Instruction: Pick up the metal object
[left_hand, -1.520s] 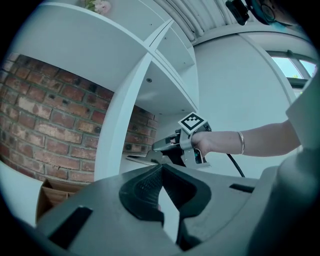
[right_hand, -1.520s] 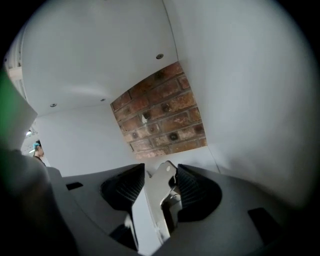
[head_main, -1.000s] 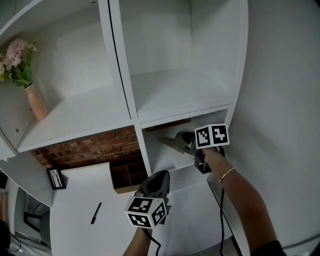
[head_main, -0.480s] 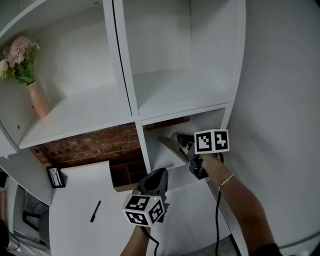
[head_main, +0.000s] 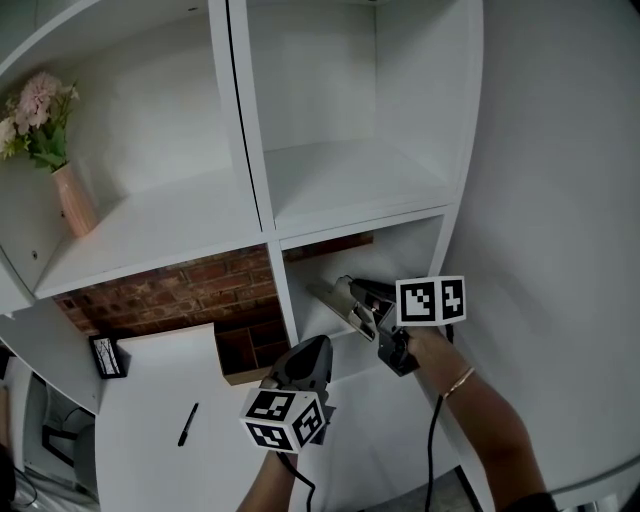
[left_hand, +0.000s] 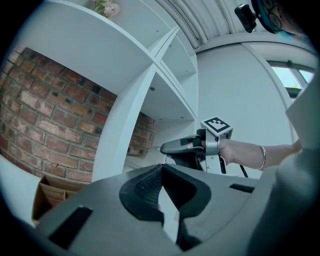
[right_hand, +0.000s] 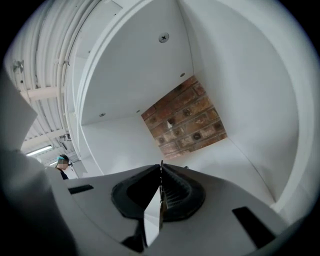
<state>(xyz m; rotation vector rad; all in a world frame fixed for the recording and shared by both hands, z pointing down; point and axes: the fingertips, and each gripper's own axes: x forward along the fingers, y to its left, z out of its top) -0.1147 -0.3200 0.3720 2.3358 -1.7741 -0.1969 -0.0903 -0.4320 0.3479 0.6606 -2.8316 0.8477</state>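
The metal object (head_main: 336, 297) is a flat grey strip that sticks out leftward from my right gripper (head_main: 368, 308) at the mouth of the lower right shelf compartment (head_main: 405, 250). In the right gripper view the thin shiny strip (right_hand: 153, 215) stands edge-on, clamped by the jaws of the right gripper (right_hand: 161, 166), which faces the compartment's brick back. My left gripper (head_main: 305, 362) hovers lower, in front of the shelf divider, jaws shut with nothing seen between them. From the left gripper view (left_hand: 161, 169) the right gripper (left_hand: 170, 146) shows ahead, held by a hand with a bracelet.
A pink vase (head_main: 72, 202) with flowers stands on the upper left shelf. Below the shelves are a brick wall (head_main: 170, 295), a wooden organiser box (head_main: 255, 352) and a white table (head_main: 150, 430) with a black pen (head_main: 190, 424). A white wall (head_main: 560, 200) closes off the right.
My right gripper, with the metal strip in it, has drawn back from the compartment, down and toward me. The left gripper has drifted slightly left.
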